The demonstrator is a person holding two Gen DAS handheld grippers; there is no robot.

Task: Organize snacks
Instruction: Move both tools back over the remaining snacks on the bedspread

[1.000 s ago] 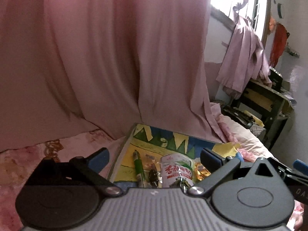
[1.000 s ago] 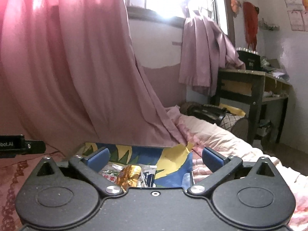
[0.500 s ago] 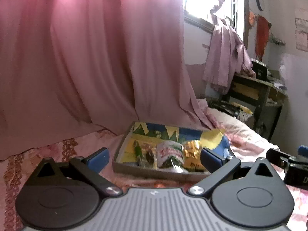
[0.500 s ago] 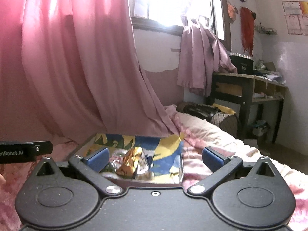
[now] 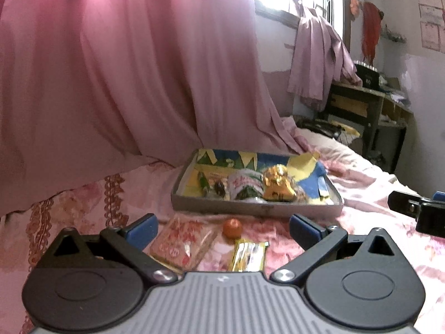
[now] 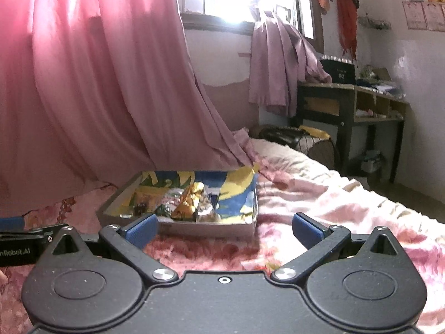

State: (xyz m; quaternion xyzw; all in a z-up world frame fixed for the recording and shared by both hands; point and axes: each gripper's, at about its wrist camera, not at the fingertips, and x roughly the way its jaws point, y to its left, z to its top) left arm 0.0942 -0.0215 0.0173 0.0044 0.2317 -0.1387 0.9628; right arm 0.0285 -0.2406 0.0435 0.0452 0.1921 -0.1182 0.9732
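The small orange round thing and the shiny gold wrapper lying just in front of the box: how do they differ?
The small orange ball-shaped snack is round and matte; the gold foil bar wrapper is long, flat and shiny. The ball lies nearer the shallow cardboard box; the wrapper lies nearer the open left gripper. The ball looks smaller. Both rest on the pink bedspread, outside the box.

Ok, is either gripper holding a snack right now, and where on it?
Nothing is held. The left gripper and right gripper are both open, with no snack between their fingers.
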